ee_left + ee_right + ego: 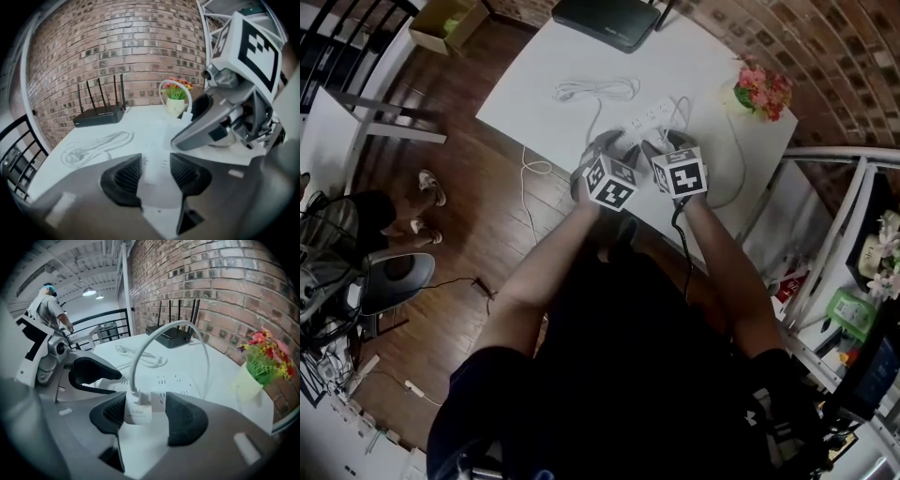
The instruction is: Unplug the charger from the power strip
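Standing upright between the right gripper's (150,411) jaws is the charger (137,409). Its long axis is vertical and its printed face is turned to the camera. Its cable (131,380) leaves the top, arching up and over to the right of the frame. Those jaws are apart: the left pad sits against the charger's side, and a gap shows at the right pad. No view shows whether the prongs sit in a socket.

Over to the left gripper (156,171): its jaws are closed in on the strip (154,161), one pad at each side. The strip runs straight away from them, up the frame.

In the head view, the bare left forearm (544,272) and right forearm (727,272) come up from the bottom of the frame. They converge at the near edge of the table (544,89). The two grippers sit side by side at centre frame, almost touching.

Just beyond them the strip lies slanted, lower left to upper right. Past that, toward upper centre, sits a loose coil (595,91) of white lead. The black router (607,21) is at the top edge. The flowers (761,89) are at upper right, close to the brick wall (806,56).
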### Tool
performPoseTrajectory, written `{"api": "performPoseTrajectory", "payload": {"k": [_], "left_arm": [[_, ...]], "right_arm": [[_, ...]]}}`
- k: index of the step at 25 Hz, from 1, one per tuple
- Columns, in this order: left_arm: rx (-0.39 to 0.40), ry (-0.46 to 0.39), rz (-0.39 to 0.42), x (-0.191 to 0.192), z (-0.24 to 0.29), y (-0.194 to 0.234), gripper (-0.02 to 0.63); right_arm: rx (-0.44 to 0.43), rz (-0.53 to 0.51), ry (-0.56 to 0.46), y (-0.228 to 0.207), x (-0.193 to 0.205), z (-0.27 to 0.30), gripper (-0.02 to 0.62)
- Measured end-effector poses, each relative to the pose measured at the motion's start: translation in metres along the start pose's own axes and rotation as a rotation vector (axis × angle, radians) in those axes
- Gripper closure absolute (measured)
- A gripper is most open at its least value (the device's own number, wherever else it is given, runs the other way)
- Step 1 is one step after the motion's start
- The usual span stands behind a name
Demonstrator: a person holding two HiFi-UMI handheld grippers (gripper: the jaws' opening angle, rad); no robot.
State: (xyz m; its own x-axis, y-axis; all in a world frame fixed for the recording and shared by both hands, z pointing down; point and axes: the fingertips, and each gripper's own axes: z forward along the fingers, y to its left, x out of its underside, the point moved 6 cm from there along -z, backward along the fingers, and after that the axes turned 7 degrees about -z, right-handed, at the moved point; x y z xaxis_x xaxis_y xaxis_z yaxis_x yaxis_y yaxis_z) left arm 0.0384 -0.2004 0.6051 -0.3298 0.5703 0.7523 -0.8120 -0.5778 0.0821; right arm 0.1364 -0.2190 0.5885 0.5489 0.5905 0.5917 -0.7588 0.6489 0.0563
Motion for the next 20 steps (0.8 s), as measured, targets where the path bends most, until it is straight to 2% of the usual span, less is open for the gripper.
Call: {"api": "performPoseTrajectory", "payload": {"k": [6, 12, 20], "left_arm": [[0.023, 0.008, 0.024, 0.000, 0.005, 0.000, 0.416], [0.059, -0.034, 0.000, 0.003, 0.006, 0.003, 0.413], [0.079, -0.023, 0.008, 0.003, 0.006, 0.003, 0.413]], "right_arm": [[0.043, -0.066, 0.020, 0.014, -0.005, 0.003, 0.449], [0.089, -0.056, 0.026, 0.015, -0.007, 0.002, 0.451], [0.130, -0.070, 0.018, 0.020, -0.013, -0.004, 0.453]]}}
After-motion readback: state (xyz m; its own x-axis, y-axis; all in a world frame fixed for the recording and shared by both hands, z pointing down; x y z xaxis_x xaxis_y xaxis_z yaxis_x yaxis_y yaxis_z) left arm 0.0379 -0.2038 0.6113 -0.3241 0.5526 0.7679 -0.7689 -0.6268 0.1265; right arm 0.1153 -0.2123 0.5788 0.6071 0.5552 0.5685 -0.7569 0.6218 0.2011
